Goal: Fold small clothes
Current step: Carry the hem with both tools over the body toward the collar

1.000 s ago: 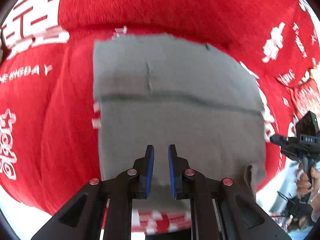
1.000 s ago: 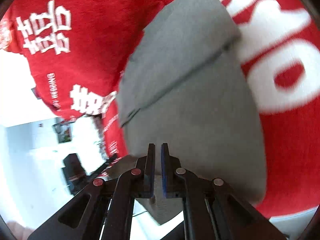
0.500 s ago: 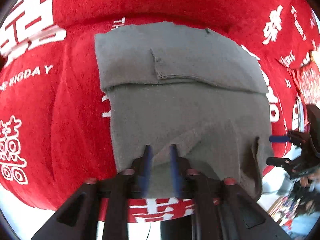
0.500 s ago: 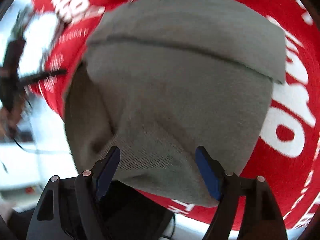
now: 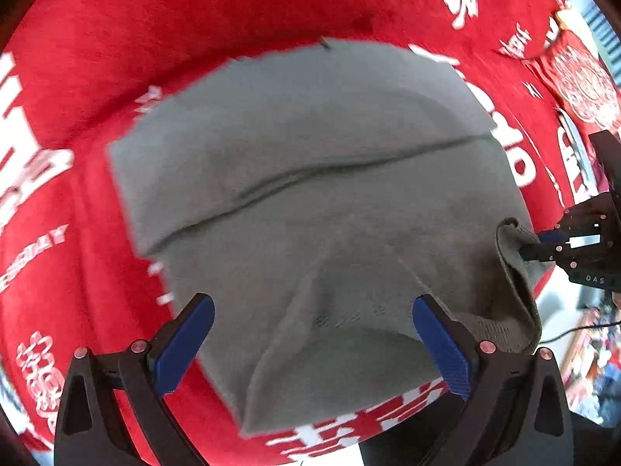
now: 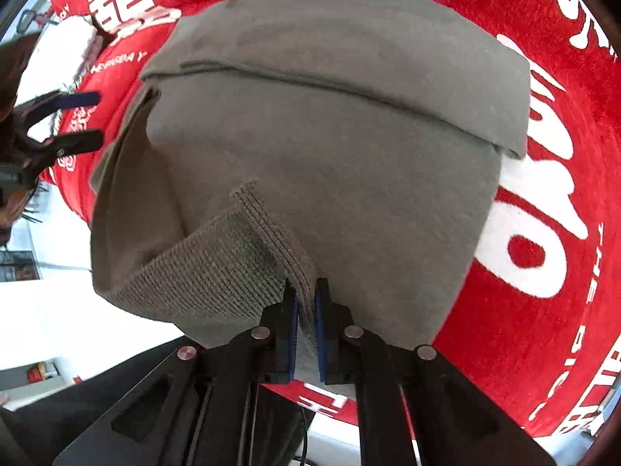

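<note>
The grey knit garment (image 5: 318,202) lay flat on the red printed cloth (image 5: 194,11) covering the counter, its far portion already doubled over so that a folded edge ran crosswise through the middle of both views. The near hem was the live end. The right claw (image 6: 306,303) was pinched together on the ribbed corner of that hem, which stood lifted and creased between the blue pads while the rest of the fabric sagged away toward the left side. In the left wrist view that same claw (image 5: 543,244) showed at the right edge, gripping the raised corner.

The left claw (image 5: 310,334) stood wide apart — holding nothing — hovering just above the near hem at the opposite corner, its fingers straddling a ridge of bunched fabric. The garment stretched forward from both claws, its long axis running away from them toward the folded edge.

By my judgement, the coming move turned on the left claw: it needed to drop and close on its own corner so both could carry the hem forward evenly.
</note>
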`<state>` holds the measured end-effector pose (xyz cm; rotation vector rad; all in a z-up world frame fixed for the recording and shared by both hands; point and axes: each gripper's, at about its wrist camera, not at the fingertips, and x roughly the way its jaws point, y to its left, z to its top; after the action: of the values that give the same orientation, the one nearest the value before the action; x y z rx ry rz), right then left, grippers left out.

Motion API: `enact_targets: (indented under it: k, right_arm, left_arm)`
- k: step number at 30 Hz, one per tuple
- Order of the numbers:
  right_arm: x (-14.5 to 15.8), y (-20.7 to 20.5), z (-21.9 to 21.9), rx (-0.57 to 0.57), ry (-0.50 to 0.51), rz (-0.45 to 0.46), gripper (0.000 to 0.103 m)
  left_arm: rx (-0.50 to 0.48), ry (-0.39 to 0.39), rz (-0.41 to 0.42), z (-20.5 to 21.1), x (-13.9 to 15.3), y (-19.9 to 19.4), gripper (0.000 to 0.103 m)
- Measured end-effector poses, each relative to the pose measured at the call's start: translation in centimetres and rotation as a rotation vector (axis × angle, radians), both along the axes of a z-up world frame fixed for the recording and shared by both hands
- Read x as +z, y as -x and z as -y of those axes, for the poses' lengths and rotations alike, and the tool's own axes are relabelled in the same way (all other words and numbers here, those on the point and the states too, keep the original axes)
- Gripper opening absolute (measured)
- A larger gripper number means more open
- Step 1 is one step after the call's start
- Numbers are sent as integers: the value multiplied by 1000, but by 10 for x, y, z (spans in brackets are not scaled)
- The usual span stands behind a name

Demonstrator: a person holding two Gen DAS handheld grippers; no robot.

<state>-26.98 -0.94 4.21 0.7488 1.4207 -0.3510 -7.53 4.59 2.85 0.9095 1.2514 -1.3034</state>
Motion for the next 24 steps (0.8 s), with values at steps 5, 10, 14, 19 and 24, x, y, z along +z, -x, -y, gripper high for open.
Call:
enact_targets:
  k: [5, 10, 14, 19, 24]
  right_arm:
    - [-5, 7, 0, -22, -13, -8, 9]
    - [-3, 12, 0, -61, -20, -20, 9]
    - [16, 23, 12, -129, 9, 0, 9]
    - [64, 18, 44, -197, 103, 89, 8]
    - [103, -1, 97, -244, 207, 178, 8]
  left_arm:
    - [-47, -110, -83, 16, -38, 4, 62]
    - [7, -108, -109, 8, -41, -8, 6]
    - [75, -26, -115, -4, -4, -22, 6]
    - [157, 81, -92, -8, 50, -44, 6]
    - [258, 217, -42, 21, 98, -83, 6]
